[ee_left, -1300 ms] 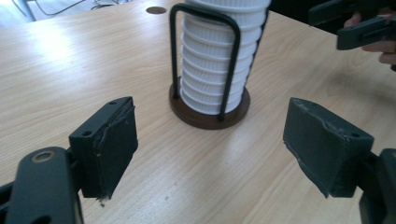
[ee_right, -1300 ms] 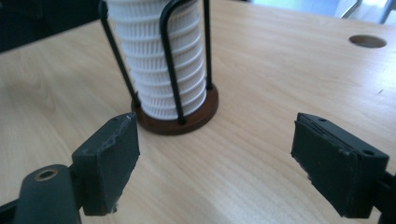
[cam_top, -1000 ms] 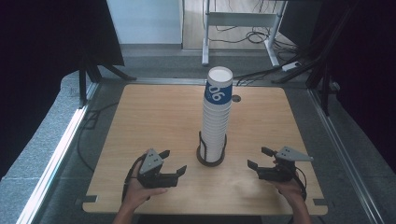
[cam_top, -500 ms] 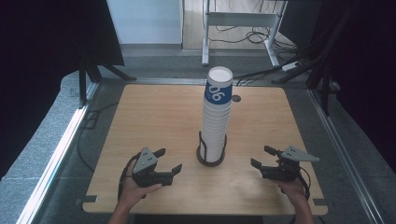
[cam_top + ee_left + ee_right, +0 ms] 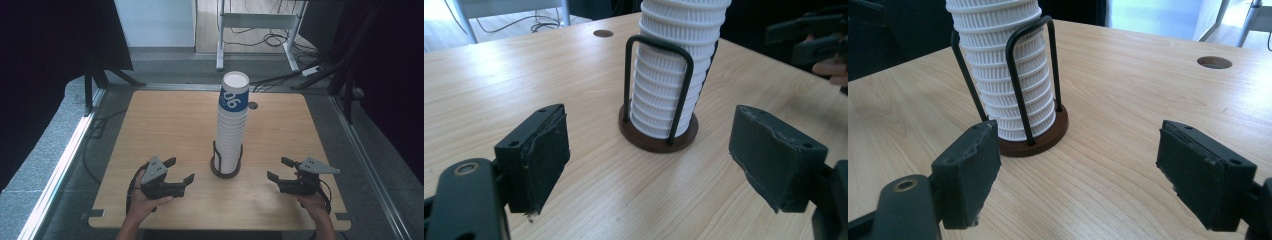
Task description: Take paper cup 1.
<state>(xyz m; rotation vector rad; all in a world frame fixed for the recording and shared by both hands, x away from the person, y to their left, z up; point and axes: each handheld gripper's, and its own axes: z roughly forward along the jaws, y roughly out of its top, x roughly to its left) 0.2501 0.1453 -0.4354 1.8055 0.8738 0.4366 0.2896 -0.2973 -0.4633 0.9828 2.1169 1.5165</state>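
A tall stack of white ribbed paper cups (image 5: 232,125), the top one with a blue band, stands in a black wire holder on a brown round base (image 5: 226,170) at the middle front of the wooden table (image 5: 165,125). My left gripper (image 5: 179,170) rests open near the front left, pointing at the stack (image 5: 674,65) and its holder base (image 5: 659,137). My right gripper (image 5: 280,169) is open at the front right, with the stack (image 5: 1008,65) ahead to its left. Nothing lies between either pair of jaws.
A round cable hole (image 5: 253,105) sits in the table behind the stack. Metal rails run along both table sides, with dark curtains beyond. A desk frame and cables stand on the floor at the back.
Both grippers shifted slightly; the left one moved a little forward and right toward the stack. The cups did not move.
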